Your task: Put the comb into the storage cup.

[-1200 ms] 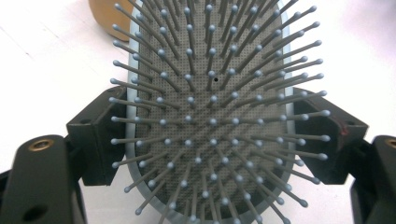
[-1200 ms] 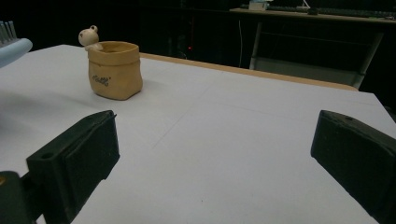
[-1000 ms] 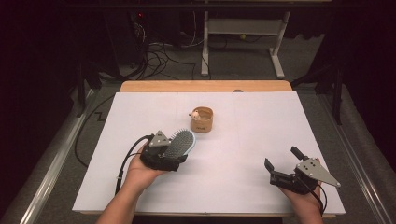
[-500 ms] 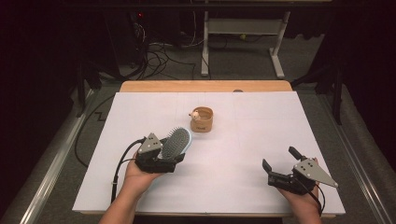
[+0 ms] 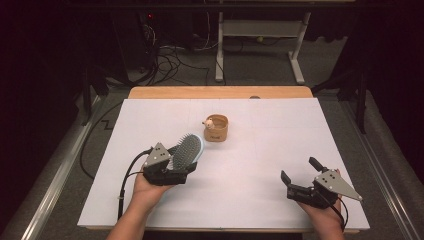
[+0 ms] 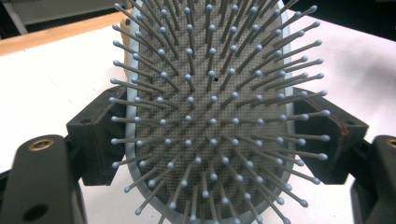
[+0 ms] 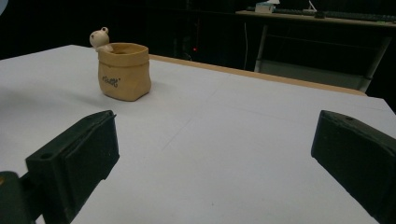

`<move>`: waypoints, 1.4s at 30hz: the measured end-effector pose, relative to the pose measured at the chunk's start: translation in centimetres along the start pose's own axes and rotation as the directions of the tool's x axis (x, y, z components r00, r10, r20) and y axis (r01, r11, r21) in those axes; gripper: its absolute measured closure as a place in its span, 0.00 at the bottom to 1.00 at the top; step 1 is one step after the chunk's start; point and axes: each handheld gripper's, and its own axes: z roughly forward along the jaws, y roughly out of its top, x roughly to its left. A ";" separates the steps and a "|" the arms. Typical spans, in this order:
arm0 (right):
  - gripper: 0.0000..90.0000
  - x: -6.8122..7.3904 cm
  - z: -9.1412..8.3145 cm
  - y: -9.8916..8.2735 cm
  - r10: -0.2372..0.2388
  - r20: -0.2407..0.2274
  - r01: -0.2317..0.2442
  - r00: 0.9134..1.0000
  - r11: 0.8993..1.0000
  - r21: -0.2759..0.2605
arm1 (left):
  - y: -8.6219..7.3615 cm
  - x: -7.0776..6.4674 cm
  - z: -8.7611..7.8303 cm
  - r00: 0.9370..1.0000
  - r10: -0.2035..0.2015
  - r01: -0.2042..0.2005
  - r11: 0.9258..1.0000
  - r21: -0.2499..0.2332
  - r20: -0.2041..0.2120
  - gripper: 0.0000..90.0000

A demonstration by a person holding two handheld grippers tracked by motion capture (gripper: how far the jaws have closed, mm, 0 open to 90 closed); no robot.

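Note:
A light-blue hairbrush [image 5: 187, 150] with a grey bristle pad rises slantwise from my left gripper [image 5: 179, 169] at the table's front left. In the left gripper view the black jaws press both edges of the hairbrush [image 6: 210, 116] head, bristles facing the camera. A small tan sack-shaped pot [image 5: 216, 128] with a little bear figure on its rim stands mid-table, just beyond the brush. My right gripper [image 5: 300, 171] hovers at the front right, jaws wide apart and empty. The right gripper view looks past those jaws at the pot [image 7: 123, 70], far off to the left.
A white sheet [image 5: 260, 150] covers the table, and a wooden strip [image 5: 220, 92] shows along the far edge. Beyond it are a white desk frame [image 5: 260, 35] and cables [image 5: 170, 60] on a dark floor. A metal rail [image 5: 55, 185] runs along the left side.
My left hand has shifted slightly left and toward the front edge, the brush still in its jaws. The right gripper has stayed where it was.

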 end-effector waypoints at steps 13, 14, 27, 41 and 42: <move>0.02 0.1 -0.1 0.0 -0.002 0.000 0.002 1.000 1.000 0.000 | 0.4 -0.3 -1.0 0.999 0.026 -0.030 0.994 -0.101 -0.036 0.22; 0.02 0.1 -0.1 0.0 -0.001 -0.001 0.001 1.000 1.000 0.000 | 0.5 -0.4 -1.0 0.999 0.028 -0.032 0.993 -0.110 -0.037 0.22; 0.02 0.0 0.0 -0.1 0.009 -0.005 -0.009 1.000 1.000 0.001 | 1.4 -1.1 -0.9 0.998 0.063 -0.067 0.982 -0.176 -0.028 0.22; 0.02 0.3 0.3 -0.3 0.012 0.000 -0.012 1.000 1.000 0.021 | 3.7 -2.1 1.4 0.990 0.143 -0.139 0.970 -0.201 0.005 0.22; 0.02 0.3 0.3 -0.3 0.012 0.000 -0.012 1.000 1.000 0.021 | 3.7 -2.1 1.4 0.990 0.143 -0.139 0.970 -0.201 0.005 0.22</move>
